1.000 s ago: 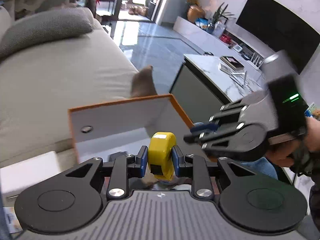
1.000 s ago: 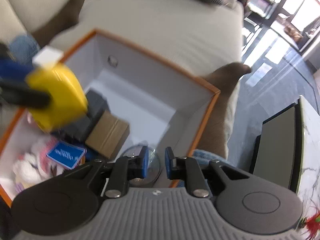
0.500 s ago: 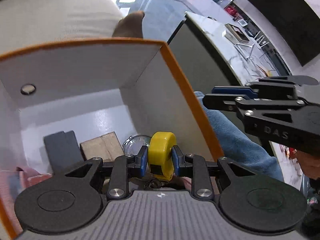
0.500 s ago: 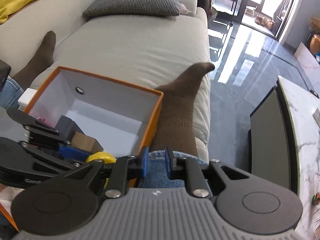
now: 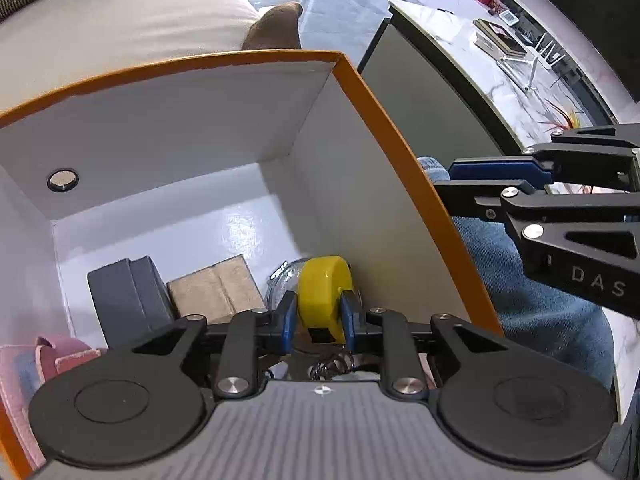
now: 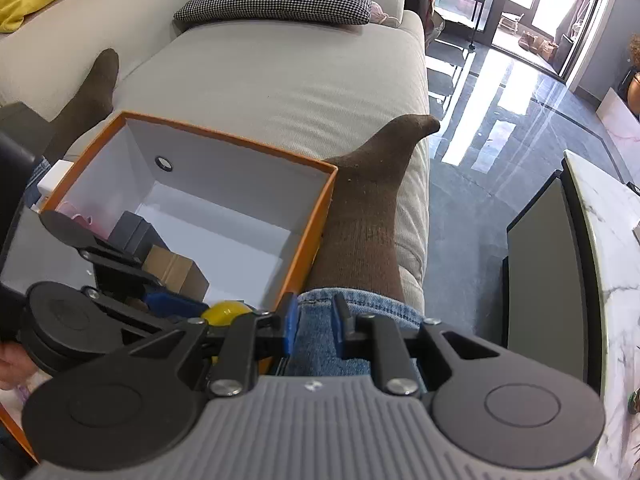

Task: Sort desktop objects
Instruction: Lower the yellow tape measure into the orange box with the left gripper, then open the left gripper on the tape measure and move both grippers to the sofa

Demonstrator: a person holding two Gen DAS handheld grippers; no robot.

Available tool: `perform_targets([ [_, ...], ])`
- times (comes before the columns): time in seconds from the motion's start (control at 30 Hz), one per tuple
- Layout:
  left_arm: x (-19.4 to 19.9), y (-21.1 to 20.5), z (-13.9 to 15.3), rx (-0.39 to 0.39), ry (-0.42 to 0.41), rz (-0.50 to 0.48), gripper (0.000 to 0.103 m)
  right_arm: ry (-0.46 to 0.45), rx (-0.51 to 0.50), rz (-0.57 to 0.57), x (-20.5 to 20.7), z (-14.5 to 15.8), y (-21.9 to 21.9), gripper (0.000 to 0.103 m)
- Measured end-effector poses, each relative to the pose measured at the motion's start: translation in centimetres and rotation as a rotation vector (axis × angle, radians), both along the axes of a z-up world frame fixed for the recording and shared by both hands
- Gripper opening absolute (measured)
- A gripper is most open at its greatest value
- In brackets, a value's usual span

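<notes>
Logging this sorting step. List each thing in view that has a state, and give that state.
Orange box: open, no lid on it.
Yellow tape measure: clamped in the left gripper, down inside the box.
Left gripper: jaws just closed further on the tape measure.
Right gripper: shut, empty, outside the box.

The far half of the orange box [image 5: 384, 120] is bare white floor, so there I have free room to pass down between its tall walls. Nearer me the way is crowded: a dark grey case [image 5: 124, 300], a brown carton [image 5: 216, 292] just beside it, a clear round lid [image 5: 282, 284] and pink items [image 5: 48, 356] at the left wall. Outside the right wall my jeans leg [image 6: 332, 332] and brown sock [image 6: 368, 216] press alongside, and the dark table side [image 6: 548, 264] bounds the room beyond.
</notes>
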State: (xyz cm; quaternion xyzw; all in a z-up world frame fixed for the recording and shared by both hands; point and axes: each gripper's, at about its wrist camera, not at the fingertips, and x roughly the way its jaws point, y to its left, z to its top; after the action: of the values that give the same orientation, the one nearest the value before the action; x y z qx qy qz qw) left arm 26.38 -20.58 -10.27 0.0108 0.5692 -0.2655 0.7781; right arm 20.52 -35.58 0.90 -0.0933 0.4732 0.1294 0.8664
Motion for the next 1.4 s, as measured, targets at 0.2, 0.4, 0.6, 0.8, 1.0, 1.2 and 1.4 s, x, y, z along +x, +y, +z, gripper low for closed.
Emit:
perform_targets([
  [0.2, -0.7, 0.0, 0.1, 0.019, 0.023, -0.038, 0.026, 0.002, -0.014, 0.005, -0.2, 0.3, 0.0, 0.02],
  [0.4, -1.0, -0.1, 0.2, 0.034, 0.014, -0.04, 0.026, 0.008, -0.032, 0.009, -0.5, 0.3, 0.3, 0.021],
  [0.6, -1.8, -0.8, 0.8, 0.065, -0.05, -0.063, 0.028, 0.014, -0.035, 0.012, -0.8, 0.3, 0.2, 0.022],
  [0.8, -2.6, -0.9, 1.9, 0.077, -0.123, -0.081, 0.036, 0.014, -0.039, 0.014, -0.9, 0.1, 0.2, 0.022],
  [1.0, -3.3, 0.5, 4.2, 0.03, -0.17, -0.074, 0.036, 0.003, -0.038, 0.009, -1.1, 0.3, 0.2, 0.022],
  [1.2, -5.6, 3.5, 7.9, 0.034, -0.268, -0.015, 0.036, -0.047, -0.043, 0.025, -2.2, 2.2, 1.4, 0.022],
  [1.4, -8.0, 8.2, 10.9, 0.064, -0.358, 0.091, 0.036, -0.112, -0.041, 0.121, -3.9, 3.9, 5.1, 0.026],
])
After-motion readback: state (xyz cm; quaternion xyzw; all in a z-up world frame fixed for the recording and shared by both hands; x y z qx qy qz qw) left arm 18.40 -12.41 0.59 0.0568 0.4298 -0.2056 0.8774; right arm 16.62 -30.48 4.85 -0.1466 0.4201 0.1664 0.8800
